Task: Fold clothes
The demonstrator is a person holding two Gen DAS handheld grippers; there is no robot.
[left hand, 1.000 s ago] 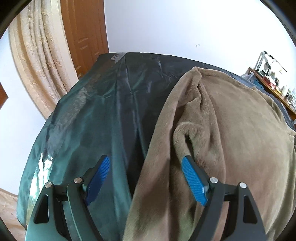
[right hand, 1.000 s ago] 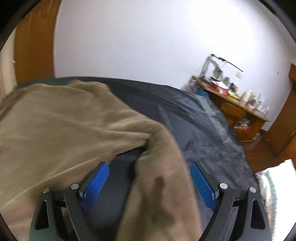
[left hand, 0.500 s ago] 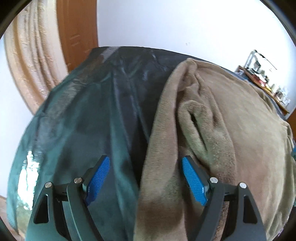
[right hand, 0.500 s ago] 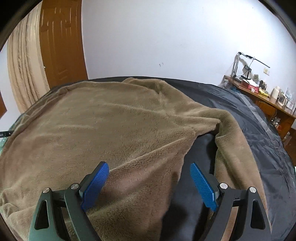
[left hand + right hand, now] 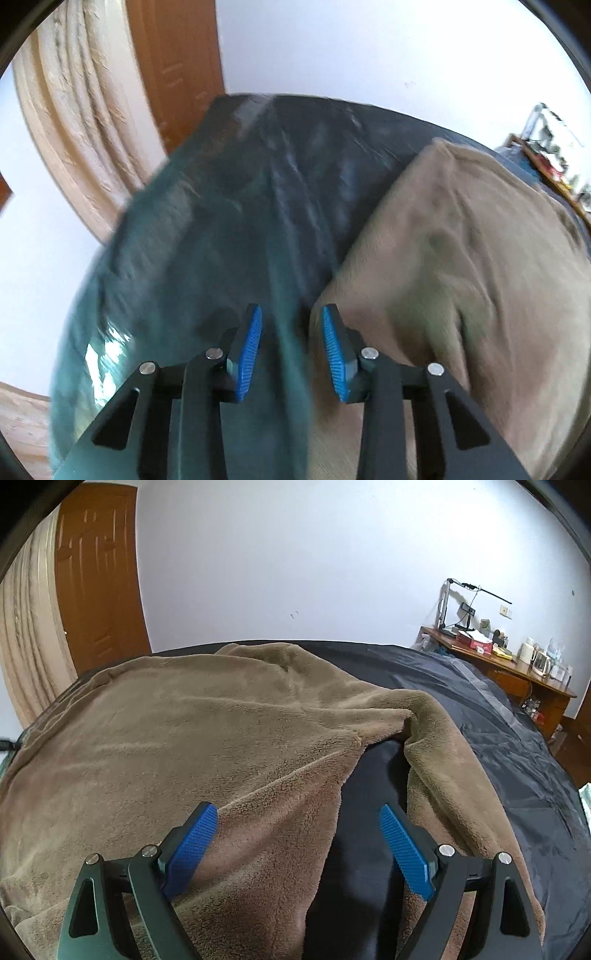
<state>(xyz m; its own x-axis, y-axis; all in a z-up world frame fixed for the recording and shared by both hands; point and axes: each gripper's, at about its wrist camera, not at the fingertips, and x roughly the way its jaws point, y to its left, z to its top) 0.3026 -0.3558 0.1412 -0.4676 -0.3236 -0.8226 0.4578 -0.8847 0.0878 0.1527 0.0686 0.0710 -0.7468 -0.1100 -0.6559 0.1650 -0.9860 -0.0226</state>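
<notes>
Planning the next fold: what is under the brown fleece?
The fleece lies on a dark sheet, which also shows through the gap between its body and right flap. Anything else beneath the fleece is covered.

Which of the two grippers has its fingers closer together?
The left gripper: only a narrow gap separates its blue pads, over the dark green bed cover. The right gripper is spread wide above the brown fleece garment.
</notes>
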